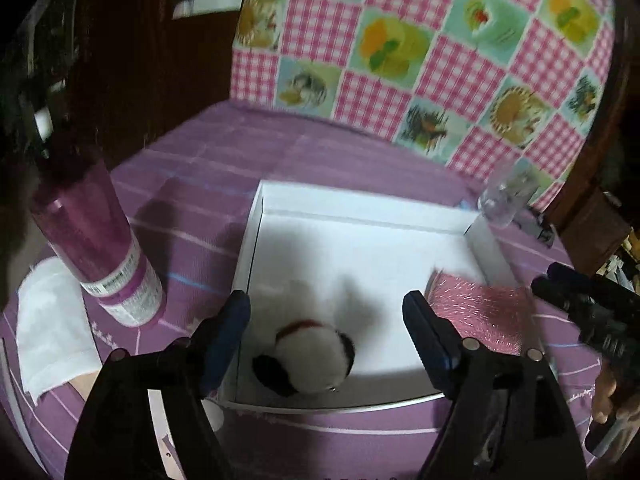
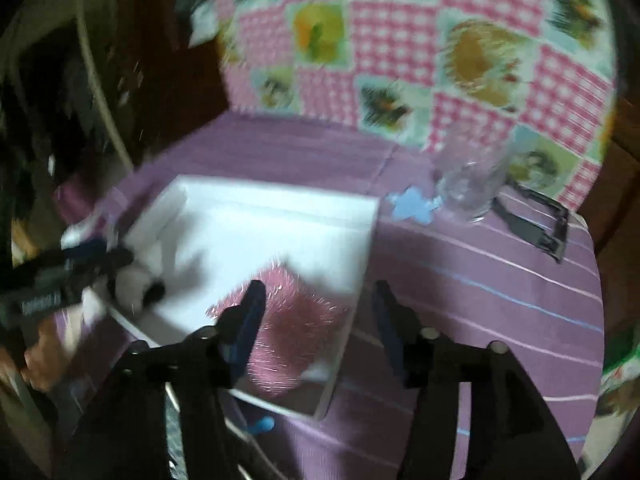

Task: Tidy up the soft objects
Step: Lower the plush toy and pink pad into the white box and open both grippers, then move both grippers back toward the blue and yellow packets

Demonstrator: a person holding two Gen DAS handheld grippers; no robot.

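- Panda plush [image 1: 308, 356] lies in the white box [image 1: 360, 216], near-left corner; pink fuzzy cloth [image 1: 476, 308] near-right.
- My left gripper [image 1: 326, 336] hangs wide open above the plush, empty.
- My right gripper [image 2: 320, 316] gapes over the cloth, holding nothing.

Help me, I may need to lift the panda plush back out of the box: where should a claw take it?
Grip the panda plush across its round white body, coming from above: the white box walls block a side approach, and it lies low on the floor.
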